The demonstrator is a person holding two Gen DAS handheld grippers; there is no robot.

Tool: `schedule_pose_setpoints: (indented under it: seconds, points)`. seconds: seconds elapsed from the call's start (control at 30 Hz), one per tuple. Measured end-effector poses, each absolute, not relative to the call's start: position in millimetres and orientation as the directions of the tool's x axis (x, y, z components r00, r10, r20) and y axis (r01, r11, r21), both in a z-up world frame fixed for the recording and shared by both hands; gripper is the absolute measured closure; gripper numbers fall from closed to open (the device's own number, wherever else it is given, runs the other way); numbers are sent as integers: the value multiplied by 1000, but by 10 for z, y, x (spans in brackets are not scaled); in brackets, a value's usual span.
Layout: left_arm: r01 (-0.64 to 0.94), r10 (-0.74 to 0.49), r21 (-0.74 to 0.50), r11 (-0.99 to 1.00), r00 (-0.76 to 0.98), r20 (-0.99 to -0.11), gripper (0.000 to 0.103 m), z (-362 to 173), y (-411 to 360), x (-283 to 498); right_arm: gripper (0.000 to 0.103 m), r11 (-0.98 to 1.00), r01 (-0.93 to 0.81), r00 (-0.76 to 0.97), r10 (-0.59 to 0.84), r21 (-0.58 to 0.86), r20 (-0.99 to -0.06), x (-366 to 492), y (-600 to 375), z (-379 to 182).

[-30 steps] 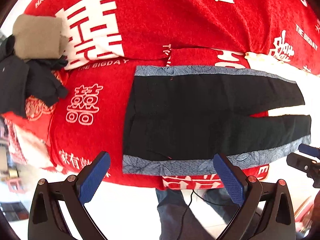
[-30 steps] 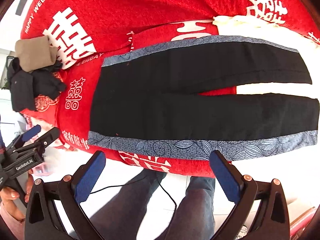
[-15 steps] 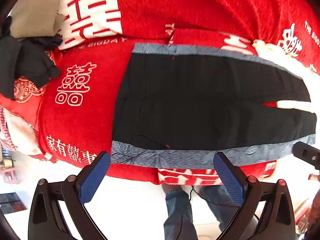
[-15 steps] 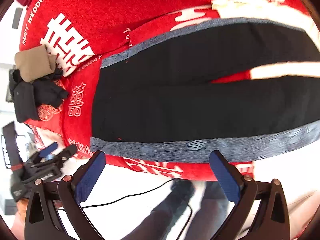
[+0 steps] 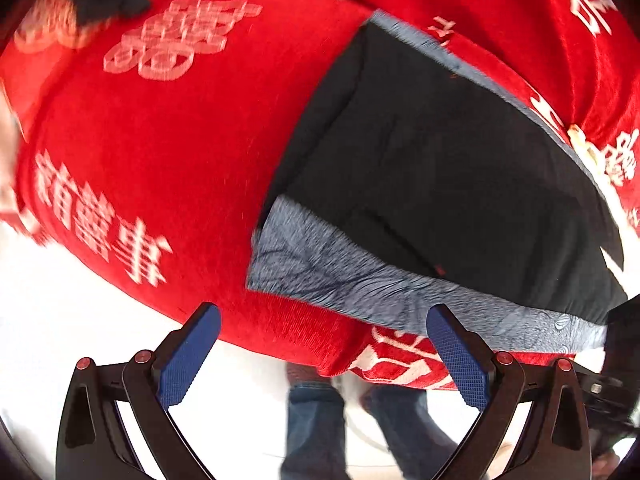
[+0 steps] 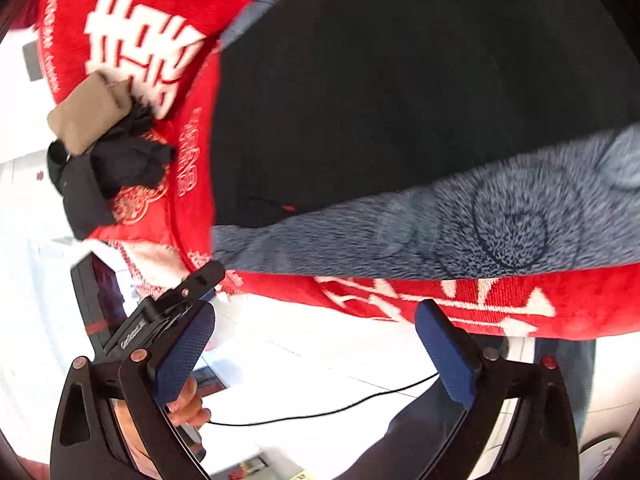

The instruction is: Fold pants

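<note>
Both open tools (image 5: 323, 346) (image 6: 314, 344) hover just before the pants' (image 5: 440, 168) grey near edge.

- The pants (image 5: 452, 168) lie flat on the red blanket (image 5: 160, 128); their grey side band (image 6: 460, 224) runs just inside the blanket's near edge.
- Left gripper (image 5: 322, 350) and right gripper (image 6: 314, 346) both stand wide apart, off the near edge, with nothing between the fingers.
- Bare blanket lies between the waistband and the blanket's left end.
- A clothes pile (image 6: 100, 148) occupies the far left corner.
- A cable (image 6: 320, 410) crosses the floor below the near edge.
</note>
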State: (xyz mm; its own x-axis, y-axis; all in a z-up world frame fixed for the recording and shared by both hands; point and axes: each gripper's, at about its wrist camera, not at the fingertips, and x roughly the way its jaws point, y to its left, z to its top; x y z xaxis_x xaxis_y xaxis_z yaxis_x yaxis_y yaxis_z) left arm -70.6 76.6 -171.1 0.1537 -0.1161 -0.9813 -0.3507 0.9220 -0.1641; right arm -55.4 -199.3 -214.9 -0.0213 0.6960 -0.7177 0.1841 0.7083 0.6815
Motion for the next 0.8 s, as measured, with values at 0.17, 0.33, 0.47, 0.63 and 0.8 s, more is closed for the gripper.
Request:
schedule_pose_setpoints:
  seconds: [0.17, 0.33, 0.47, 0.63, 0.8]
  points:
    - [-424, -243, -309, 851, 202, -949, 0, -1967, 839, -724, 4, 683, 285, 44, 692, 673, -721, -715, -2302, -2276]
    - [-433, -291, -374, 820, 247, -924, 0, -2073, 736, -482, 10, 649, 366, 153, 665, 667, -731, -779, -2789, -2188]
    - [-423, -304, -376, 824, 229, -925, 17, -2170, 666, -344, 17, 535, 431, 222, 718, 727, -660, -753, -3108, -2288]
    - [-413, -301, -366, 834, 214, -929, 24, -2181, 685, -303, 41, 511, 418, 262, 724, 751, -639, -892, -3256, -2230]
    - [-391, -303, -359, 848, 199, -932, 42, -2185, 699, -267, 42, 420, 469, 356, 715, 777, -602, -993, -3503, -2336]
